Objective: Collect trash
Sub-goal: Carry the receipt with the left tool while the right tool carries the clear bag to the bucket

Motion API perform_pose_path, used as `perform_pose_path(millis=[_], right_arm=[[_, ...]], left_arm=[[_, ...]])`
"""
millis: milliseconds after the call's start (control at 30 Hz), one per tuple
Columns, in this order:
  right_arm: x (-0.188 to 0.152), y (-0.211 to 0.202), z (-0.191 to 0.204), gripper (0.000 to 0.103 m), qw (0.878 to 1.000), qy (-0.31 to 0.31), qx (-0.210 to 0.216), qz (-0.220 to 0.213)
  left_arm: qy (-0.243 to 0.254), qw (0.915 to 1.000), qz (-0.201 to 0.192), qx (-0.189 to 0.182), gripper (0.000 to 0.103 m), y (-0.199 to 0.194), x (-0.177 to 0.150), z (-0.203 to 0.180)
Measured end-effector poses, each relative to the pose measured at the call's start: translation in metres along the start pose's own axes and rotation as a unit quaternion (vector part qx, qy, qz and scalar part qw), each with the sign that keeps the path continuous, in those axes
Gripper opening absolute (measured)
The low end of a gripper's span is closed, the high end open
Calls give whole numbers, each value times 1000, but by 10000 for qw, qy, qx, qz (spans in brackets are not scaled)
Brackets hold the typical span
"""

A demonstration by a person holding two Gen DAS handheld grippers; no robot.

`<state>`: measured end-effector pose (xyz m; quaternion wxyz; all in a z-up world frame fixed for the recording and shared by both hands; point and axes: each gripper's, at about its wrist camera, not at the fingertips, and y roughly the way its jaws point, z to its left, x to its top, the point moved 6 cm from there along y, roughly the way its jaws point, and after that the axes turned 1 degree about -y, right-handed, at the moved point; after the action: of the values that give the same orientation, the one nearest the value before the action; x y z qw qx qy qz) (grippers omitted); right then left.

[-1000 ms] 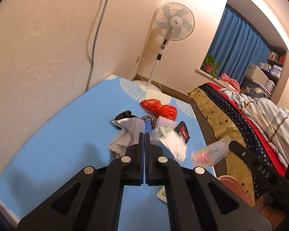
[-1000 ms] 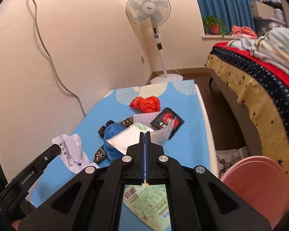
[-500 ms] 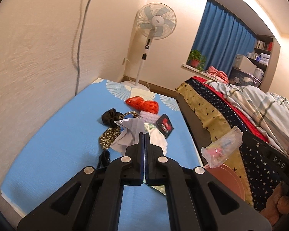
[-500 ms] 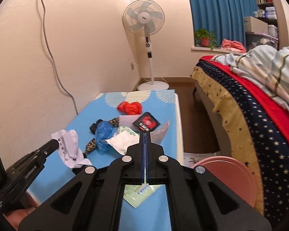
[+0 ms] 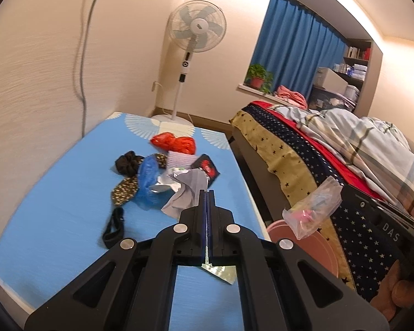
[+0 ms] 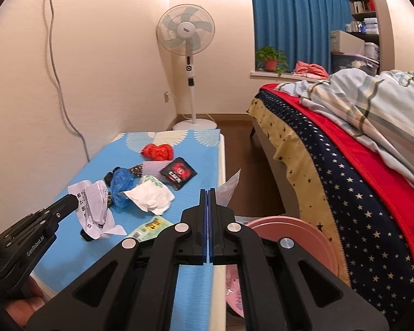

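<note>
My left gripper (image 5: pixel 207 191) is shut on a crumpled printed paper (image 5: pixel 186 193), lifted above the blue mat (image 5: pixel 55 193). In the right wrist view the same paper (image 6: pixel 95 209) hangs from the left gripper's tip (image 6: pixel 74 198). My right gripper (image 6: pixel 207 191) is shut on a clear plastic wrapper (image 6: pixel 229 186), seen as a small see-through bag (image 5: pixel 312 209) over the pink bin (image 6: pixel 292 230). On the mat lie a red bag (image 6: pixel 157 151), a black packet (image 6: pixel 179 172), a blue bag (image 6: pixel 121 183), a white tissue (image 6: pixel 151 198) and a green-yellow wrapper (image 6: pixel 150 227).
A black scrunchie (image 5: pixel 128 161), a leopard-print band (image 5: pixel 124 191) and a black strap (image 5: pixel 113 229) also lie on the mat. A bed (image 6: pixel 345 171) with a star-patterned cover stands to the right, across a narrow floor gap. A standing fan (image 6: pixel 186 35) is at the far wall.
Both grippers have drawn back and risen from the pile, each still holding its piece. The clear wrapper now hangs nearer the pink bin.
</note>
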<state>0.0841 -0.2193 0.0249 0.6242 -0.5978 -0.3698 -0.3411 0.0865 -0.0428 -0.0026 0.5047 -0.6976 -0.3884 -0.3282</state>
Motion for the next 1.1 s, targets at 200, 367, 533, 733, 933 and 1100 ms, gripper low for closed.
perform_pose_path(millis=[200,367,533,733,933,1100], right_arm=[[-8,0,-19,0,9997,141,-207,-1],[-12,3,-39,0,9988,273,-416,29],[-13,5,-55,0,9974,392,-607,38],[-14,6,-67,0,9956,430,-831,45],[-15,7,-87,0,9928,644,-1002,93],[-17,9,-98,0,9909,702,-1142,149]], left_arm=[[191,9997,46,-166,0,3,-5,-19],[307,9991,82,-282,0,7,-8,-32],[395,9982,167,-424,0,13,-14,-45],[488,9966,278,-602,0,22,-22,-60],[558,9944,382,-807,0,31,-29,-76],[626,9921,471,-978,0,39,-35,-92]])
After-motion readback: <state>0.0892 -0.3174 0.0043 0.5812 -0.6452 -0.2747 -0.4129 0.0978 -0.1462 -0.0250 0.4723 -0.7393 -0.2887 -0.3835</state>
